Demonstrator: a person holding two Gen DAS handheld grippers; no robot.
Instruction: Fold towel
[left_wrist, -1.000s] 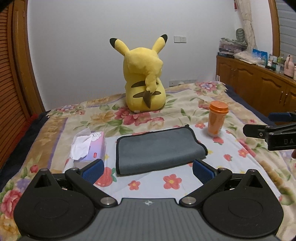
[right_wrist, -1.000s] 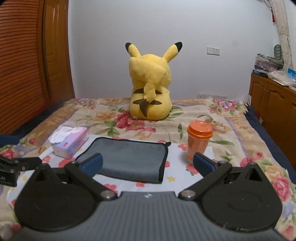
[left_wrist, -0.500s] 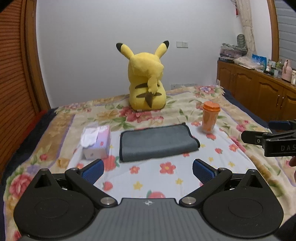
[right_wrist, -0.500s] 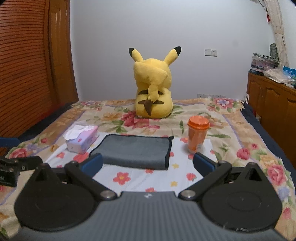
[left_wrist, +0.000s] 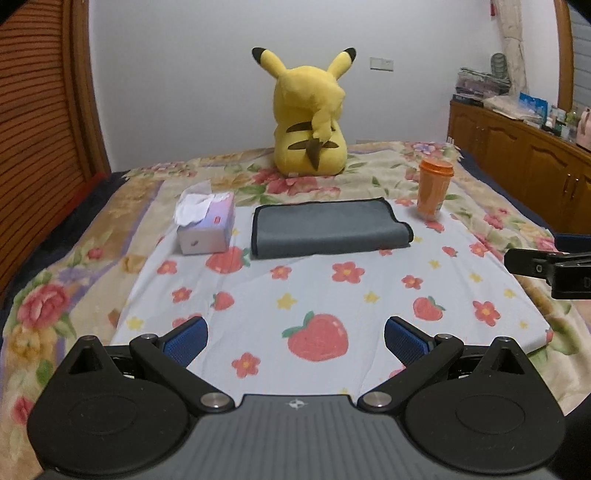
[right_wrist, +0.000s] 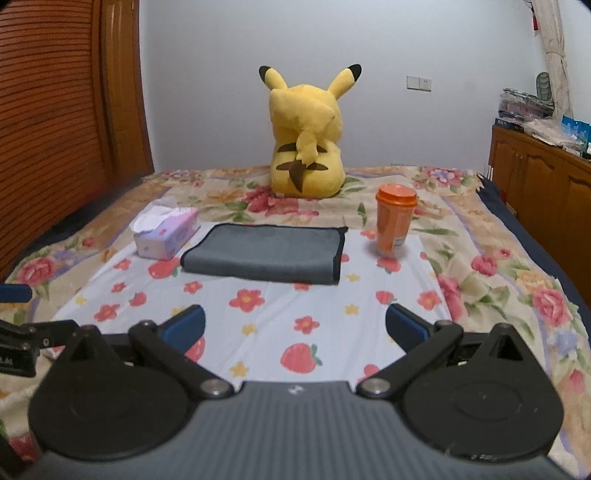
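Both grippers hover low over the near end of the bed, level, pointing fwd at the towel. Left gripper (left_wrist: 293, 338) has its jaws spread wide w/ nothing between the blue pads (left_wrist: 186, 338). Right gripper (right_wrist: 294, 326) is the same: jaws wide apart, pads bare. Each one's tip pokes into the other's view at the side edge, so they sit side by side, well apart.

Towel (left_wrist: 327, 229), grey w/ black trim, lies folded flat on the light floral sheet (left_wrist: 332, 291), well ahead of both grippers. Its near edge is a straight fold; the right end shows stacked trim edges, and the near right corner sticks out a bit.

Tissue box (left_wrist: 207, 227) sits just left of the towel, small gap between. Orange cup (left_wrist: 434, 190) stands upright off the towel's far right corner, not touching. Yellow plush (left_wrist: 310, 118) sits behind, near the wall, back turned to us.

Between grippers and towel there's a wide stretch of sheet. Sheet's right edge drops onto the flowered blanket (right_wrist: 517, 280). Wood cabinets (left_wrist: 517, 170) run along the right.
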